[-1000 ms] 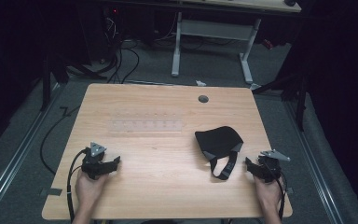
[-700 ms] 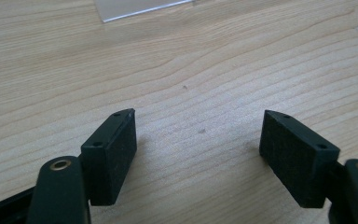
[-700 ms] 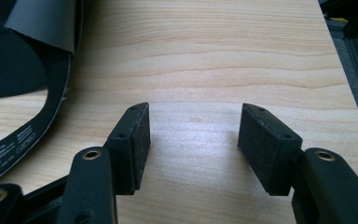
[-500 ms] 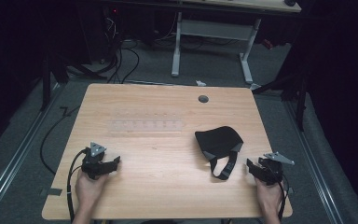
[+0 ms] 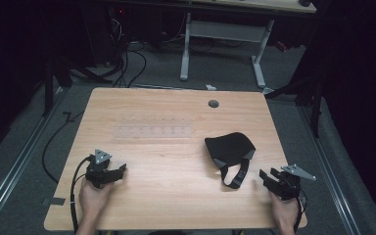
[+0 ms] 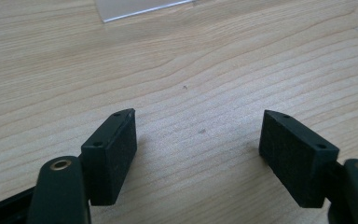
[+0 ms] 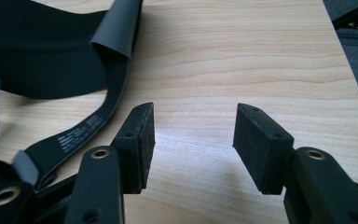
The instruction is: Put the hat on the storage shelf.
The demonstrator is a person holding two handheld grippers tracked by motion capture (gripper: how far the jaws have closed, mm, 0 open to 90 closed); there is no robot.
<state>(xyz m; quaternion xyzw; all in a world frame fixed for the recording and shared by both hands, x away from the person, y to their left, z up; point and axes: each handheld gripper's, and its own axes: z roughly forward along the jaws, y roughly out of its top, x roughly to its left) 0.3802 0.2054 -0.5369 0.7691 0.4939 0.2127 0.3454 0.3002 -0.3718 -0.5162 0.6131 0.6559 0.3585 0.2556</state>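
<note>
A wooden table (image 5: 176,196) with pale grain fills the middle of the high view; a small round grommet hole (image 5: 213,104) sits near its far edge, and a clear plastic sheet (image 5: 154,131) lies flat left of centre, its corner also visible at the top of the left gripper view. Beyond the table stands a white desk frame (image 5: 223,34) on grey carpet, with cables (image 5: 127,58) trailing on the floor.

A black cap (image 5: 229,149) lies on the right half of the table, its strap (image 5: 235,175) looping toward the near edge. In the right gripper view the strap carries small white printed lettering, too fine to read.

The left gripper (image 5: 120,170) rests near the table's front left, jaws spread wide over bare wood, nothing between them. The right gripper (image 5: 267,177) sits at the front right, just beside the strap and apart from it; its jaws have just been closing yet stand parted with only bare wood between them
</note>
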